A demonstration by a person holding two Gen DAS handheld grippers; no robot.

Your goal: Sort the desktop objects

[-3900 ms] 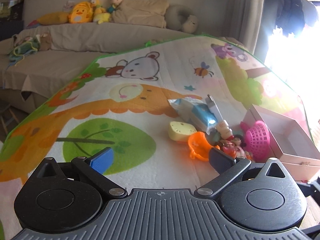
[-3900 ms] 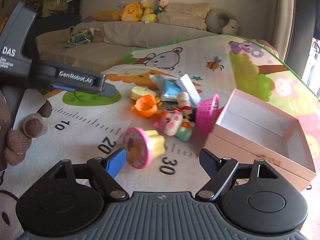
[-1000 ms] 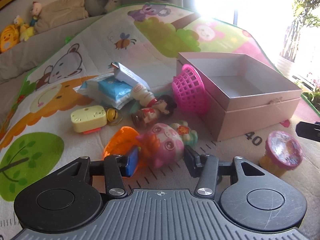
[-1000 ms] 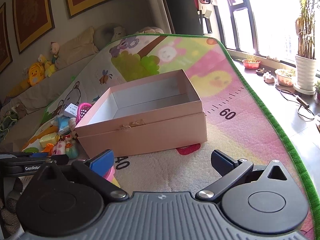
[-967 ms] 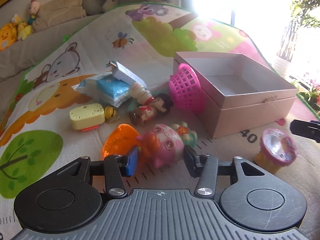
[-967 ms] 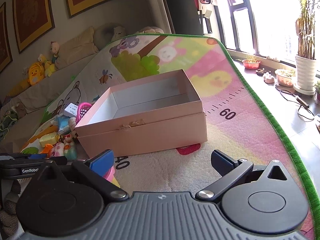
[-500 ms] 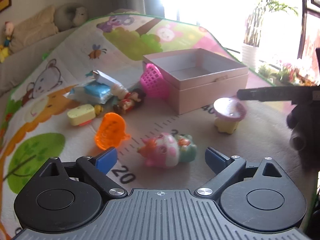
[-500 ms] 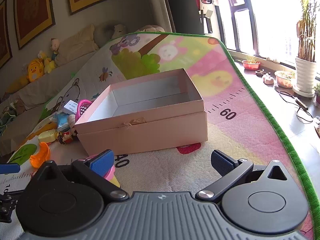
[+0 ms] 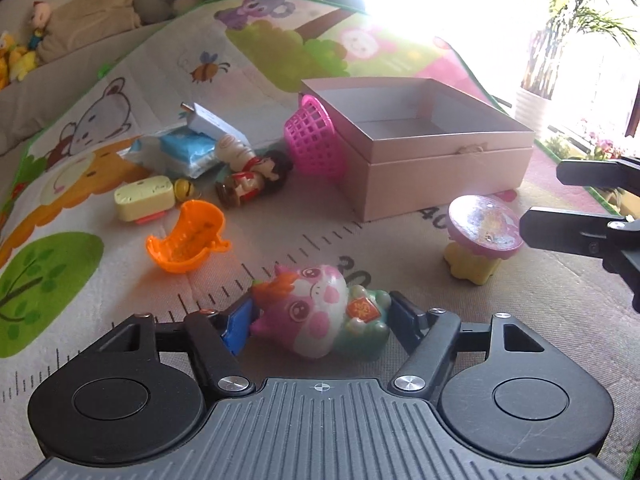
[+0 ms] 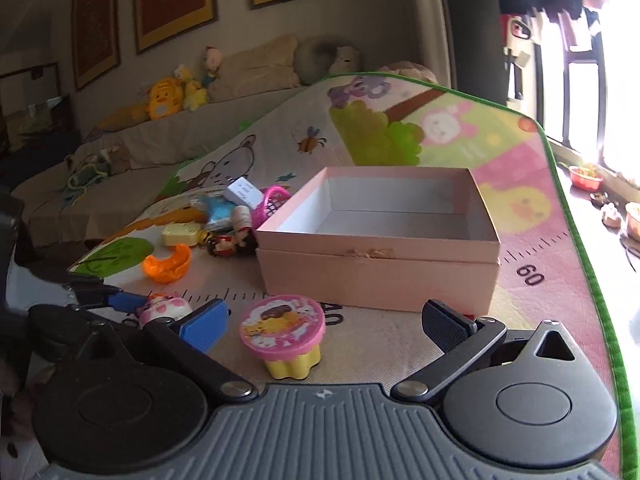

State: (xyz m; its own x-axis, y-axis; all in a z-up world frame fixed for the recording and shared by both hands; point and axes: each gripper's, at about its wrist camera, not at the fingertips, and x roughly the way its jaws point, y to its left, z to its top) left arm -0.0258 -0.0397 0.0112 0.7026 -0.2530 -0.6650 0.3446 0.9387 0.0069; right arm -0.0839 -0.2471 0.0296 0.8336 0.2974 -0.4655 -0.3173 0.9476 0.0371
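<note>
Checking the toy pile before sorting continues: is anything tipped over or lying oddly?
Yes. The pink basket is tipped on its side against the pink box, and the doll lies flat beside it. The orange cup is also overturned on the mat.

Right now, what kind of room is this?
Probably a home living room: a covered sofa lined with plush toys, framed pictures on the wall, and a children's play mat strewn with toys.

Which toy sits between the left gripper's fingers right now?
The pink pig toy, lying between the left gripper fingers. The cupcake toy and orange cup sit farther out.
</note>
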